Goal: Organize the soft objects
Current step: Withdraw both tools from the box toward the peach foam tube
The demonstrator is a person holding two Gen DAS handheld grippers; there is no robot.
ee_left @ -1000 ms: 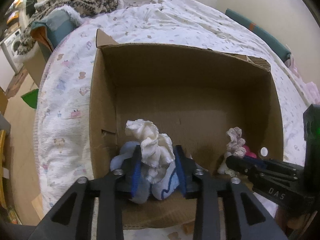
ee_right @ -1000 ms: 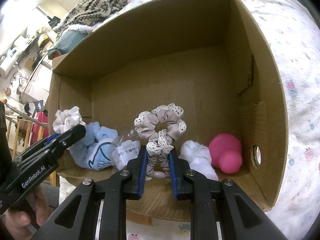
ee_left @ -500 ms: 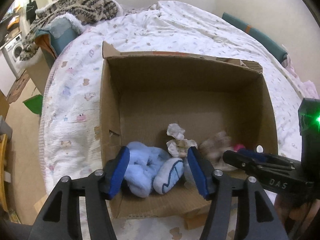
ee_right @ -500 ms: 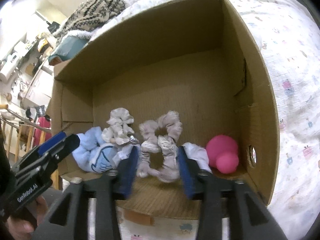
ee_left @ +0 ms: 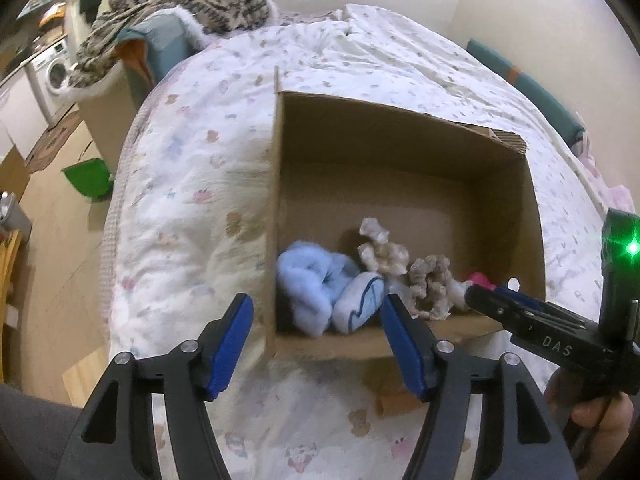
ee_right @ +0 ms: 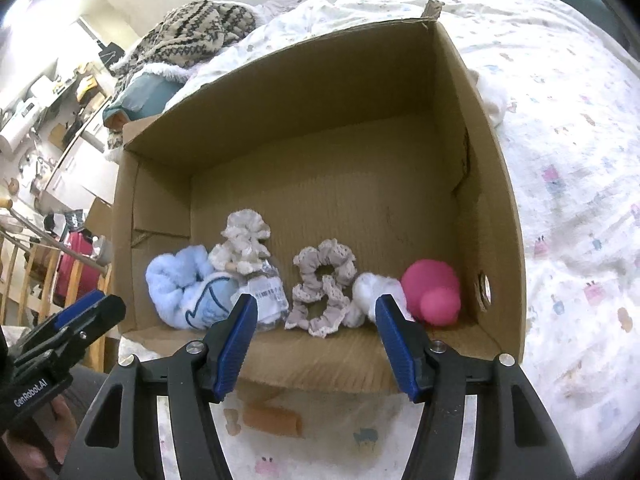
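Observation:
A cardboard box (ee_right: 496, 208) lies on its side on the bed, mouth toward me. Along its front sit a light blue plush (ee_right: 180, 288), a cream scrunchie (ee_right: 244, 244), a grey lace-edged scrunchie (ee_right: 324, 284), a white soft piece (ee_right: 372, 292) and a pink squishy toy (ee_right: 432, 292). The box (ee_left: 400, 184), the blue plush (ee_left: 320, 288), the cream scrunchie (ee_left: 380, 248) and the grey scrunchie (ee_left: 432, 284) also show in the left wrist view. My left gripper (ee_left: 316, 344) is open and empty, outside the box's front left corner. My right gripper (ee_right: 316, 344) is open and empty, just before the grey scrunchie.
The bed (ee_right: 572, 128) has a white patterned quilt. A knitted blanket (ee_left: 176, 4) is heaped over a teal item at the bed's far left. A green bin (ee_left: 88, 180) and wooden floor lie left. A small orange tube (ee_right: 272, 420) lies on the quilt before the box.
Both grippers opened, released the cream and grey scrunchies into the box, and drew back out of it. The left gripper also shifted left.

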